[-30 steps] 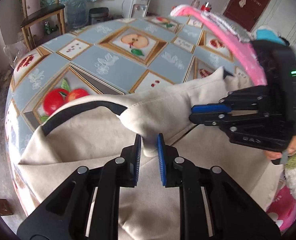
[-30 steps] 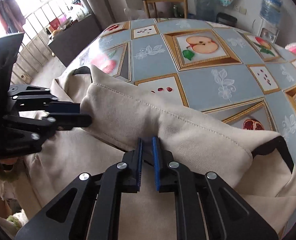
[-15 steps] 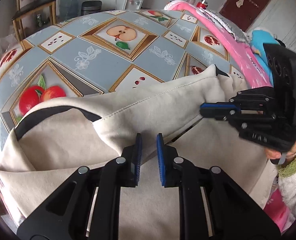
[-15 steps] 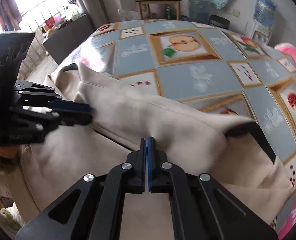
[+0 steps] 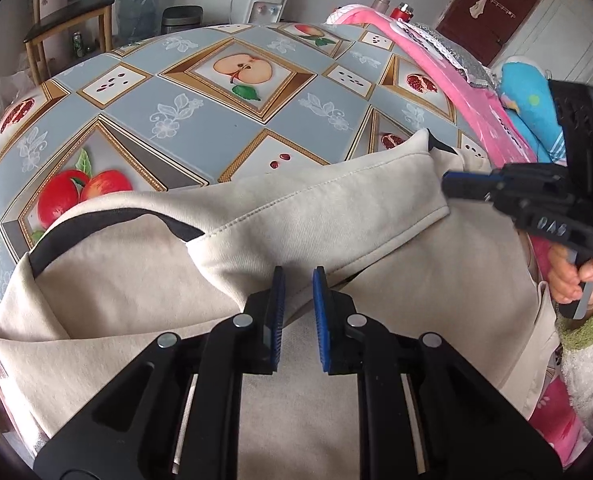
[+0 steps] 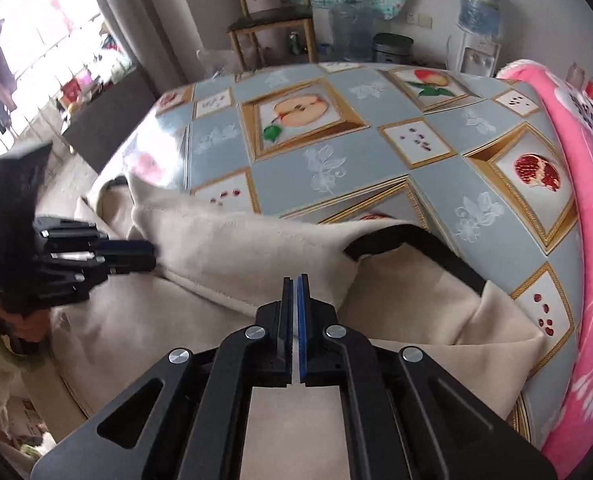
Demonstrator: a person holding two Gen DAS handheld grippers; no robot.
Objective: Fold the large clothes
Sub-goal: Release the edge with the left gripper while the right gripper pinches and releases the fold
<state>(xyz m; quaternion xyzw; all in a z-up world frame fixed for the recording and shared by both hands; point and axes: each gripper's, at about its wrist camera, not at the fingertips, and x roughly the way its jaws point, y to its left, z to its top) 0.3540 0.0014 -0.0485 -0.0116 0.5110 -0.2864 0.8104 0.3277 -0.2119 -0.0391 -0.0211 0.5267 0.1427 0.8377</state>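
Garment [image 5: 336,216] flatter (sleeve folded) | left hand-held gripper [image 5: 298,276] spread | right [image 6: 296,280] now pressed together

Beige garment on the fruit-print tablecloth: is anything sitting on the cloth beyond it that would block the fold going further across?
Nothing visible does. The fruit-print tablecloth beyond the beige garment with black trim is bare up to the pink blanket at the table's edge, off to one side.

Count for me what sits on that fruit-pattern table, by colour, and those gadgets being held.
Beige garment: 1
Pink blanket: 1
Blue soft item: 1
Black hand-held gripper: 2, left and right
Total: 5
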